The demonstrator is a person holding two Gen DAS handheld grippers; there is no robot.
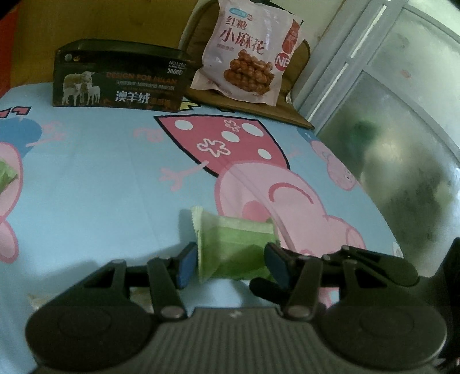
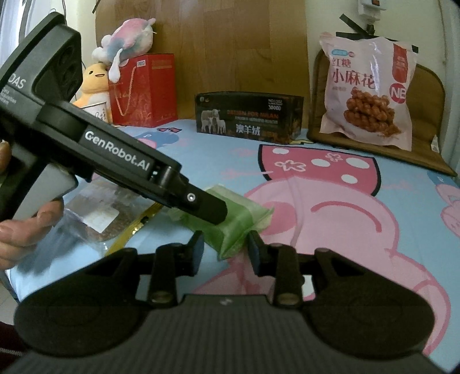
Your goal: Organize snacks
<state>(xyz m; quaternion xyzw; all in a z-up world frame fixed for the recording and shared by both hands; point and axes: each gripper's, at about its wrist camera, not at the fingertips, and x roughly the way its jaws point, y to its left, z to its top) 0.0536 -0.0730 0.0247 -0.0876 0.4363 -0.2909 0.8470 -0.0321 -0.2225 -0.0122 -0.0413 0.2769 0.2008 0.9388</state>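
Green snack packet (image 1: 234,247): mid-bed, clamped by left gripper (image 1: 231,263); right gripper (image 2: 224,253) straddles its end, grip unclear. Dark box (image 2: 248,116) at bed's (image 2: 402,244) far edge; sorting barely begun, 1 packet in hand.

Left tool (image 1: 230,263) angled down, pads clamped; right tool (image 2: 225,253) just beside it, jaws parted.

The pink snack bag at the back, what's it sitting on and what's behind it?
The pink snack bag stands tilted on a brown cushion, leaning back against its raised part. Beyond the cushion a pale wall shows. The cushion directly behind the bag is covered.
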